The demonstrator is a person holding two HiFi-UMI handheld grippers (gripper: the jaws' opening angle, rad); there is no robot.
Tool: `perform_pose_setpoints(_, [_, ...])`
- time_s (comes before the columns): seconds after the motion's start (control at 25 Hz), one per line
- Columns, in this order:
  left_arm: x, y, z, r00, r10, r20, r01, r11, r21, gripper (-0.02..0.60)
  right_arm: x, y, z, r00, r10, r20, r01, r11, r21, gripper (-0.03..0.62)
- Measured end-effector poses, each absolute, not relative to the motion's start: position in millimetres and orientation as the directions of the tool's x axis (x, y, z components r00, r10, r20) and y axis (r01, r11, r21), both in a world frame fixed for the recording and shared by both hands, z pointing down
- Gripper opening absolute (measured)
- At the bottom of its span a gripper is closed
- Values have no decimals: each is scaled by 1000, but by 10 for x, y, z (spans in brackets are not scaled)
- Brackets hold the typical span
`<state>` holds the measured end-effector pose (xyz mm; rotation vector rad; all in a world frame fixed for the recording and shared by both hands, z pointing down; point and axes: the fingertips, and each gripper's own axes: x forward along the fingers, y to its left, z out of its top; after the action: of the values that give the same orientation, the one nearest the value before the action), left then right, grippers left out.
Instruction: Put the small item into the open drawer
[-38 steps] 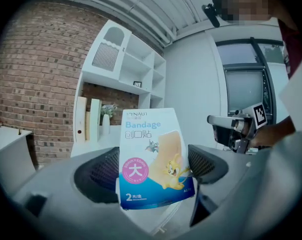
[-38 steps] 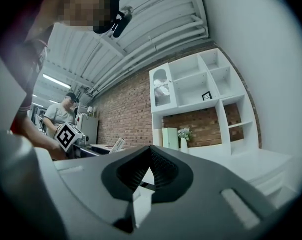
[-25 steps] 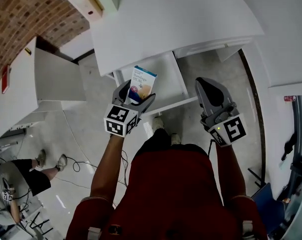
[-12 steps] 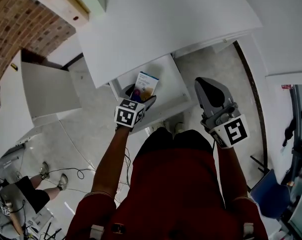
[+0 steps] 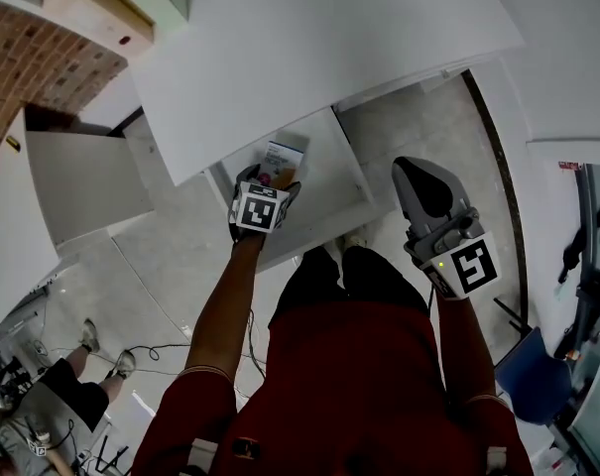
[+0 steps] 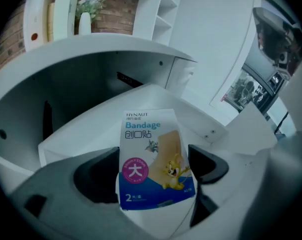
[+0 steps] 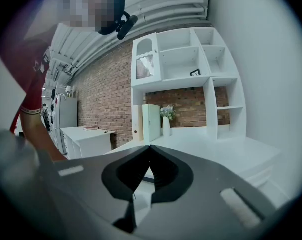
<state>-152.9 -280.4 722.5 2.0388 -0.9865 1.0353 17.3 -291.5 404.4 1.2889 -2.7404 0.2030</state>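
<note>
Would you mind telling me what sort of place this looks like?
Likely a staged home office or studio: a white desk with an open drawer, a shelf unit and a brick wall.

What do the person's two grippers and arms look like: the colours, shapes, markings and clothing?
The left gripper and the right gripper are both grey, with dark, curved jaws. Each carries a white cube with black square markers on its faces. The person wears a dark red top with short sleeves.
</note>
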Motion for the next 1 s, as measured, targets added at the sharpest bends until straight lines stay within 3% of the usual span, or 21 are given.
perform_pose_setpoints(0.84, [-1610, -2845, 7924, 262, -263, 928, -891, -437, 127, 434, 379, -3037, 4258, -639, -744, 196, -768, 633, -98, 12])
perform_pose_setpoints(1.0, [-1613, -2838, 7904, 266, -275, 924, -889, -440, 125, 463, 399, -3003, 4268, -645, -739, 193, -763, 639, -101, 12])
